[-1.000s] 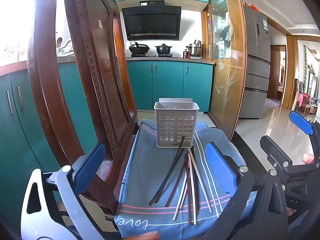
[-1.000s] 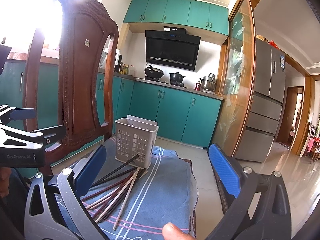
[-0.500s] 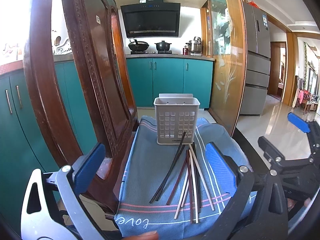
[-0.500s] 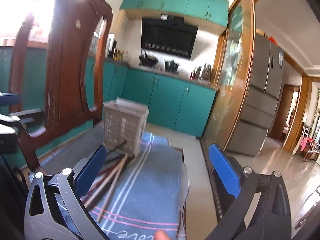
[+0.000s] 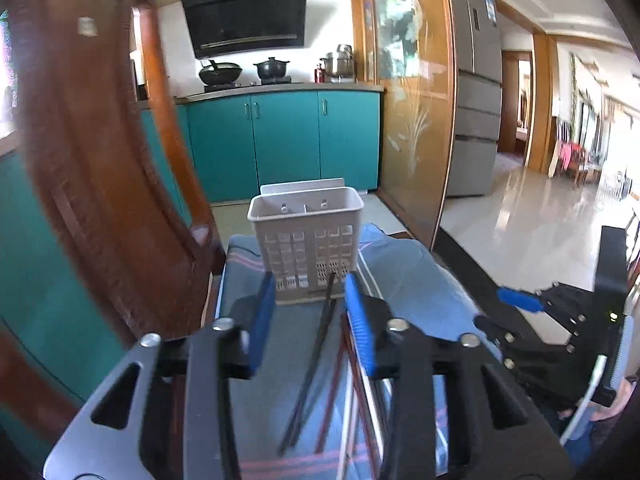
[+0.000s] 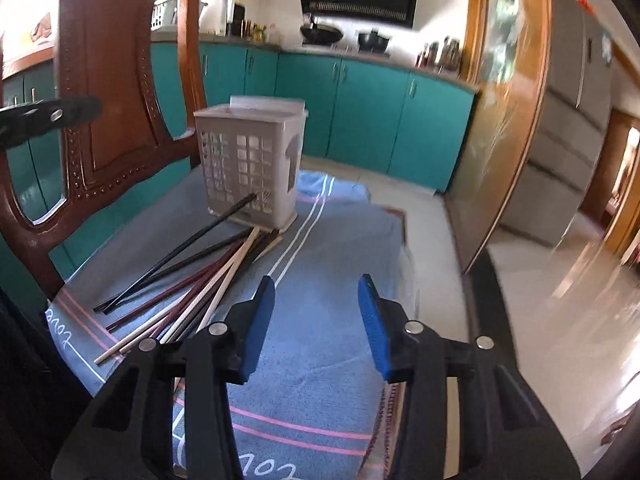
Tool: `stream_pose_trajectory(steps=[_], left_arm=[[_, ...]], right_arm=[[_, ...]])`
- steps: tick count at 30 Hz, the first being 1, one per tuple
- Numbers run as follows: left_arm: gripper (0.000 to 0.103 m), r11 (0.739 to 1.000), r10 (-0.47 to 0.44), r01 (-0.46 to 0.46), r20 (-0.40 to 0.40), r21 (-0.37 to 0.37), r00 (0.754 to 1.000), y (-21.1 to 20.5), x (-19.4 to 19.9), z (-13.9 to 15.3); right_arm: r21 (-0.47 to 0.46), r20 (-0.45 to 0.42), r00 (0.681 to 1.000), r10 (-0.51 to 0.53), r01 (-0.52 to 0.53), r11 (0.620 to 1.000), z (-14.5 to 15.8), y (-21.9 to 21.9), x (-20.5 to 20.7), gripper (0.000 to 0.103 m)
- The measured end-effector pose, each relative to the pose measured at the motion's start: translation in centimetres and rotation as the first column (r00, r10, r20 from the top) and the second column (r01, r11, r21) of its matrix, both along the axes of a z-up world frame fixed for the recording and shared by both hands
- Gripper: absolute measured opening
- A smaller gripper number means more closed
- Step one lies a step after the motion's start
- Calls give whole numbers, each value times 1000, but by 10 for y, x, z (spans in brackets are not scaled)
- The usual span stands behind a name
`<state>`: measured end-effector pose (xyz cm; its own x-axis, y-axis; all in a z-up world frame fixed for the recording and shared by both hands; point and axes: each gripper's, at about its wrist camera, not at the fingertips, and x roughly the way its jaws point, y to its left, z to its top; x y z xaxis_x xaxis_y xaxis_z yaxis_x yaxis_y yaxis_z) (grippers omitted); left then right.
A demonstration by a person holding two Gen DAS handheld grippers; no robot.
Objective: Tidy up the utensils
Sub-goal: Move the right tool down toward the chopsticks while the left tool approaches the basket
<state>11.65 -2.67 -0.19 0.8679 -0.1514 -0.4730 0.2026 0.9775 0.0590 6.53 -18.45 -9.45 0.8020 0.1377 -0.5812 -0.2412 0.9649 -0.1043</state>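
Observation:
A grey slotted utensil basket (image 5: 306,240) (image 6: 250,168) stands upright at the far end of a blue striped cloth (image 6: 332,320). Several chopsticks (image 6: 200,280) (image 5: 320,360), black, dark red and pale, lie fanned on the cloth, their far tips against the basket's foot. My left gripper (image 5: 310,292) hovers over them with its jaws closing; a black chopstick shows in the gap, and nothing is pressed. My right gripper (image 6: 316,292), also closing, is over bare cloth just right of the chopsticks with nothing between its fingers.
The cloth covers a chair seat; the carved wooden chair back (image 6: 112,80) (image 5: 100,200) rises on the left. Teal cabinets (image 6: 360,112) and a stove are behind, a glass sliding door (image 6: 508,120) and shiny floor to the right.
Both grippers' jaws have narrowed from wide open. Both hands moved forward toward the basket and chopsticks, and the right one tipped downward over the cloth.

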Motion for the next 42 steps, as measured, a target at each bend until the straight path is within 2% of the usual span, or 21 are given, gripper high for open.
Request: stream_pose_trajectory(steps=[2, 5, 7, 10, 13, 17, 24, 27, 30, 34, 37, 40, 42], left_arm=[[30, 999, 9, -8, -13, 40, 1000, -5, 20, -2], [30, 999, 15, -15, -13, 37, 1000, -4, 35, -4], [33, 999, 35, -35, 3, 19, 999, 3, 36, -8], [35, 998, 55, -55, 14, -22, 998, 16, 36, -11], [37, 995, 78, -76, 25, -70, 997, 28, 37, -11], [44, 988, 86, -82, 30, -131, 996, 40, 33, -11], [45, 983, 85, -86, -10, -160, 996, 45, 40, -18], [45, 985, 84, -85, -14, -149, 996, 42, 40, -20], [46, 986, 85, -89, -30, -143, 996, 40, 42, -24], [46, 985, 91, -100, -65, -141, 994, 41, 47, -31], [46, 985, 95, -108, -97, -134, 991, 40, 51, -37], [46, 986, 100, -116, -130, -121, 986, 38, 55, -44], [46, 987, 106, -121, -136, -108, 985, 37, 56, -47]], right_arm=[[13, -49, 999, 6, -6, 1000, -7, 0, 14, 45], [56, -147, 988, 50, -42, 998, -19, 6, 42, 45], [78, -193, 978, 79, -64, 995, -27, 13, 60, 45], [59, -247, 962, 118, -107, 993, -42, 35, 84, 45], [37, -268, 953, 140, -135, 990, -53, 51, 94, 45], [58, -319, 935, 156, -144, 988, -71, 62, 100, 45], [55, -314, 940, 135, -124, 991, -69, 67, 102, 46], [55, -312, 940, 140, -129, 990, -68, 71, 100, 44], [70, -314, 939, 139, -123, 990, -64, 69, 94, 30], [41, -335, 935, 114, -106, 994, -69, 62, 95, 12], [11, -314, 944, 97, -99, 995, -67, 59, 92, 11], [74, -302, 944, 134, -117, 990, -60, 52, 88, 12], [100, -299, 941, 159, -134, 986, -60, 50, 90, 18]])
